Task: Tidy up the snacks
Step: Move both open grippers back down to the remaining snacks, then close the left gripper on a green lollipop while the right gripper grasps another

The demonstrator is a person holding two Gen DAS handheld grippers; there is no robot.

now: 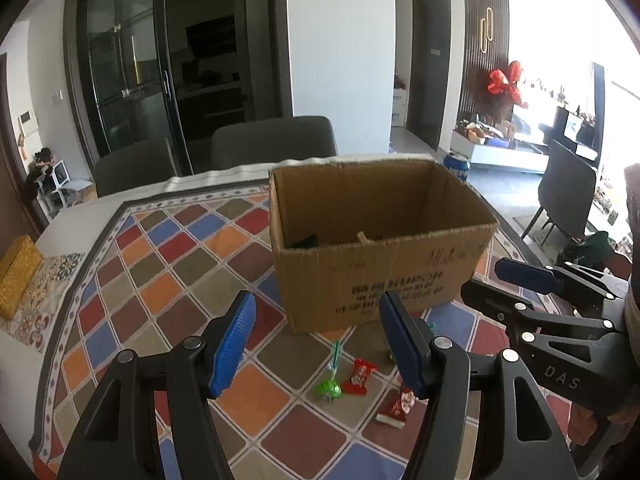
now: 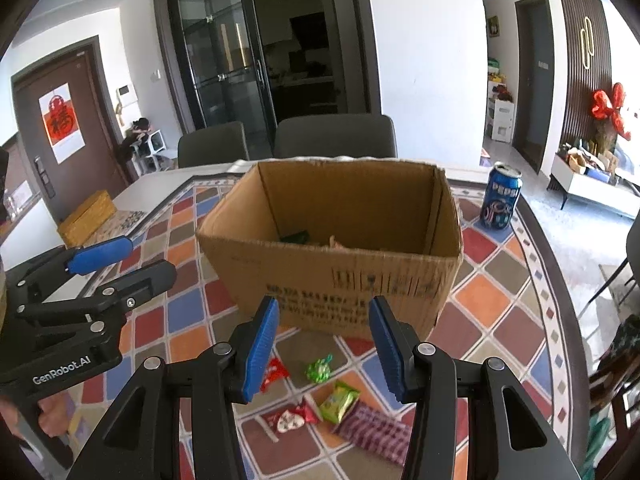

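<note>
walls white (image 2: pixel 424 60) | glass doors (image 2: pixel 224 64) dark | chairs (image 2: pixel 336 134) probably grey

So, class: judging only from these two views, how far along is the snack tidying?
Done: the cardboard box already holds a few items at its bottom, one dark green. In hand: nothing; the left gripper and right gripper are both open and empty above the table. Left: the loose snacks in front of the box, including a green candy, a red wrapper and a checked packet.
</note>
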